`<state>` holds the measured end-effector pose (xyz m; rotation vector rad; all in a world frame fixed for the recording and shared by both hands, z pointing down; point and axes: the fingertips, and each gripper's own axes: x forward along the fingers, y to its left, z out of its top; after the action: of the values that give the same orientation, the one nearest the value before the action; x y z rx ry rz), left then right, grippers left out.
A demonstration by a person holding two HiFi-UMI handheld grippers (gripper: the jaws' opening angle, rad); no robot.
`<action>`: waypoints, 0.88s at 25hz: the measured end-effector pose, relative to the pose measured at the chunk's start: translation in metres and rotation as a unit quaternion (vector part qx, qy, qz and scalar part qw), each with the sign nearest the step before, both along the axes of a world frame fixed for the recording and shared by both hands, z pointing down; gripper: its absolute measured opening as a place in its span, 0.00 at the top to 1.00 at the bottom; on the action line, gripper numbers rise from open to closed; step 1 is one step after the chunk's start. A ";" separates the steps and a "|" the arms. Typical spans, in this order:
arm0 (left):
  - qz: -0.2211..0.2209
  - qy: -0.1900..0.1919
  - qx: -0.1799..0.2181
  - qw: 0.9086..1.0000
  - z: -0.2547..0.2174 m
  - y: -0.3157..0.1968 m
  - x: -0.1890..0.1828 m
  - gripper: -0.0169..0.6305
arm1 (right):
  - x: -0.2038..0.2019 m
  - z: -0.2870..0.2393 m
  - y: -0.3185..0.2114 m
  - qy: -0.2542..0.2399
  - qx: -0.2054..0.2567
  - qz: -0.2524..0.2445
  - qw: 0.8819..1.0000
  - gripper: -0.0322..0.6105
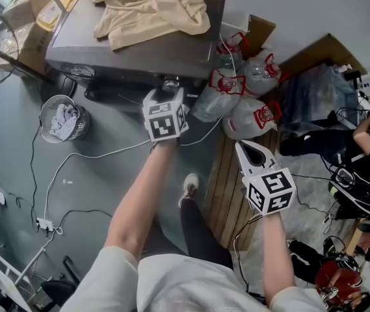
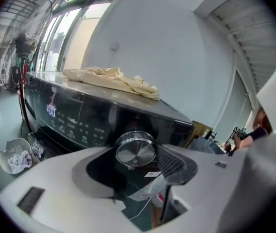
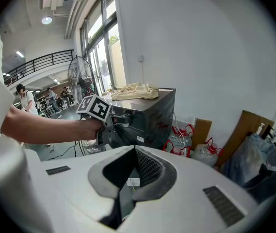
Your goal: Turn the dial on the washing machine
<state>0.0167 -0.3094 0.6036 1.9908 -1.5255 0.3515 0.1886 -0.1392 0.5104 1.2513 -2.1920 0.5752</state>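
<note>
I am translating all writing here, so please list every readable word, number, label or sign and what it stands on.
No text can be read with certainty.
Lit display on the glossy black washing machine panel: digits, too blurred.
Small white panel labels: too small.
Red labels on the clear plastic water bottles: too blurred.
Silver round metal dial: no print.
White cube with black square markers: pattern only.

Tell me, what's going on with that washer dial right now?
Left gripper closed on the dial, by the look of it. Right gripper shut, empty, held away. Cloth lies on the washer, clear of the dial.
</note>
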 end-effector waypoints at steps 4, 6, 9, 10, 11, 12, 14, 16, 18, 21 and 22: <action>0.020 -0.052 0.007 0.998 -0.002 0.002 0.001 0.56 | 0.001 -0.002 0.002 0.001 0.001 0.002 1.000 0.93; 0.029 -0.079 0.013 0.996 -0.001 0.002 0.003 0.56 | 0.002 -0.003 0.004 0.001 0.002 0.003 1.000 0.93; 0.042 -0.132 0.026 0.990 0.000 0.002 0.005 0.56 | 0.003 -0.004 0.005 0.001 0.002 0.005 1.000 0.93; 0.046 -0.151 0.031 0.987 0.000 0.002 0.005 0.56 | 0.004 -0.004 0.006 0.001 0.003 0.005 1.000 0.93; 0.050 -0.171 0.036 0.983 0.001 0.002 0.006 0.56 | 0.005 -0.005 0.007 0.002 0.003 0.006 1.000 0.93; 0.053 -0.190 0.041 0.979 0.001 0.002 0.006 0.56 | 0.005 -0.005 0.007 0.002 0.004 0.007 1.000 0.93; 0.055 -0.222 0.051 0.972 0.001 0.002 0.007 0.56 | 0.007 -0.006 0.008 0.003 0.005 0.009 1.000 0.93; 0.056 -0.237 0.058 0.968 0.002 0.002 0.007 0.56 | 0.009 -0.007 0.010 0.003 0.006 0.012 1.000 0.93; 0.061 -0.237 0.059 0.968 0.003 0.002 0.007 0.56 | 0.012 -0.009 0.011 0.004 0.008 0.016 1.000 0.93; 0.069 -0.219 0.056 0.972 0.001 0.001 0.006 0.56 | 0.014 -0.011 0.012 0.004 0.013 0.021 1.000 0.93; 0.069 -0.208 0.056 0.974 -0.002 0.003 0.004 0.56 | 0.014 -0.013 0.012 0.004 0.016 0.022 1.000 0.93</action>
<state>0.0212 -0.3069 0.6017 2.2169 -1.6870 0.7981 0.2024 -0.1274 0.4975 1.3190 -2.1785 0.5538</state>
